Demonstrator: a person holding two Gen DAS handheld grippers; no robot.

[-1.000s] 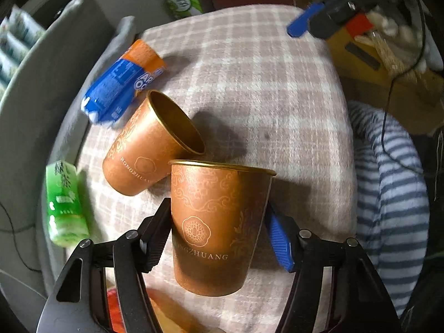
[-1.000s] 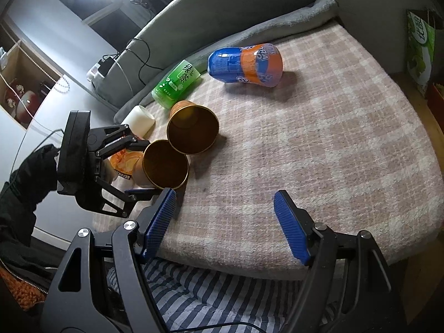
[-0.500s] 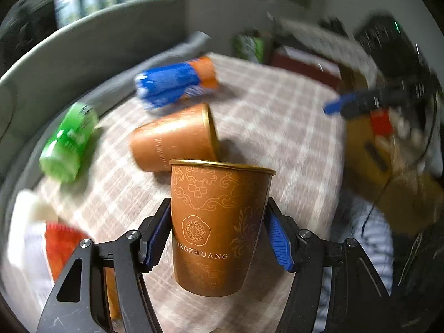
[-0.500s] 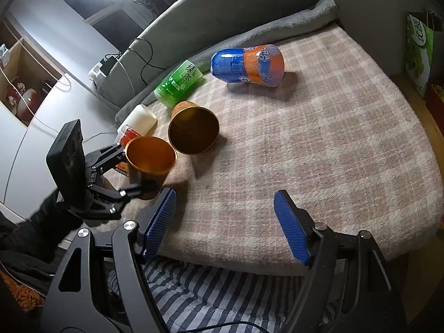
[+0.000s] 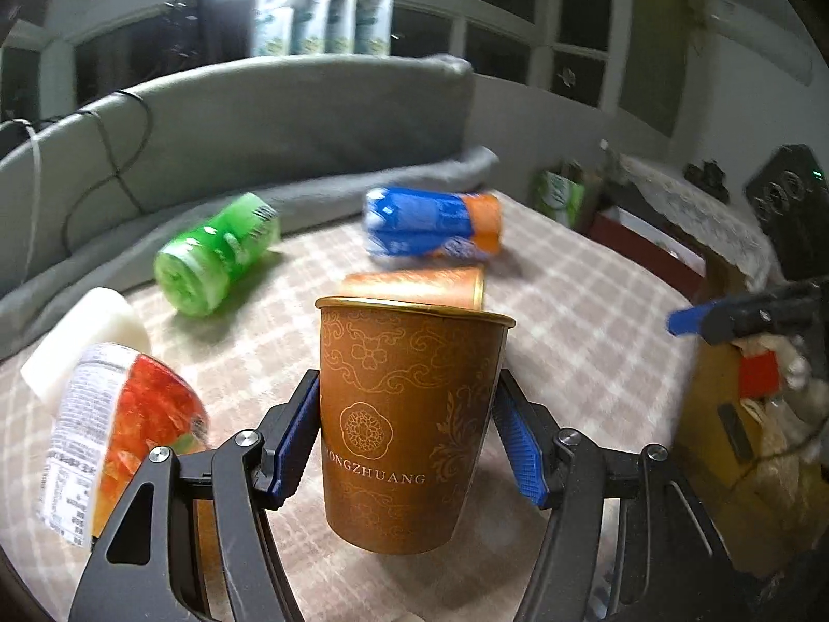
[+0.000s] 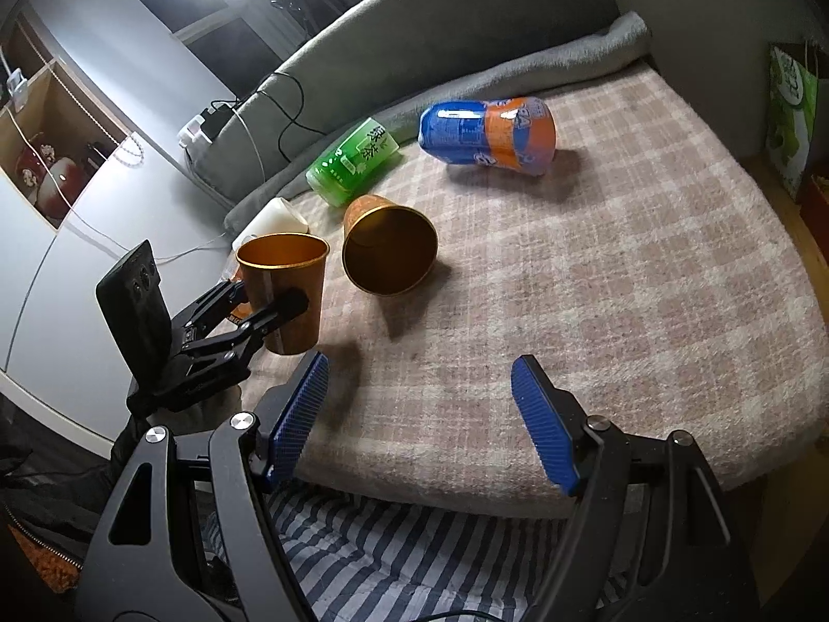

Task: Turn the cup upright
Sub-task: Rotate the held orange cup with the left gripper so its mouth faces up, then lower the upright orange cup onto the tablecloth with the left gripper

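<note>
My left gripper (image 5: 406, 435) is shut on an orange-brown paper cup (image 5: 409, 425) with gold patterns. It holds the cup upright, mouth up, near the left front edge of the checked blanket (image 6: 622, 285). The right wrist view shows this cup (image 6: 290, 300) in the left gripper (image 6: 269, 319). A second, like cup (image 6: 388, 251) lies on its side just behind it, mouth toward the right camera; it also shows in the left wrist view (image 5: 414, 285). My right gripper (image 6: 419, 414) is open and empty over the blanket's front edge.
A green bottle (image 6: 352, 160), a blue and orange pack (image 6: 489, 135), a white roll (image 5: 83, 337) and a red-labelled tub (image 5: 119, 430) lie on the blanket. A grey sofa back (image 6: 414, 31) runs behind. Striped cloth (image 6: 388, 544) hangs below the front edge.
My left gripper has turned the held cup from tilted to upright and the left camera now looks level across the blanket. The right gripper has stayed still and open.
</note>
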